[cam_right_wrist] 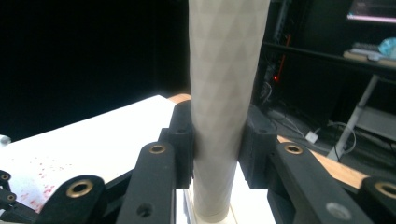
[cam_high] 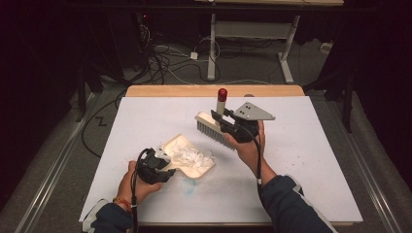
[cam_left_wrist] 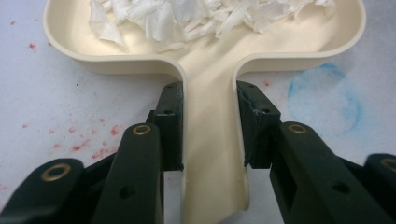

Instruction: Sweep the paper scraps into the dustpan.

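The white table sheet (cam_high: 301, 160) lies bare along its right side, its far left corner and its near edge. Near the left centre, the cream plastic dustpan (cam_high: 192, 156), loaded with crumpled white paper scraps (cam_high: 190, 156), blocks passage, with the left gripper (cam_high: 167, 171) clamped on its handle. At the far centre, the cream hand brush with a red-capped grey handle (cam_high: 214, 126) stands in the way, gripped by the right gripper (cam_high: 221, 121). An open strip of sheet separates dustpan and brush.
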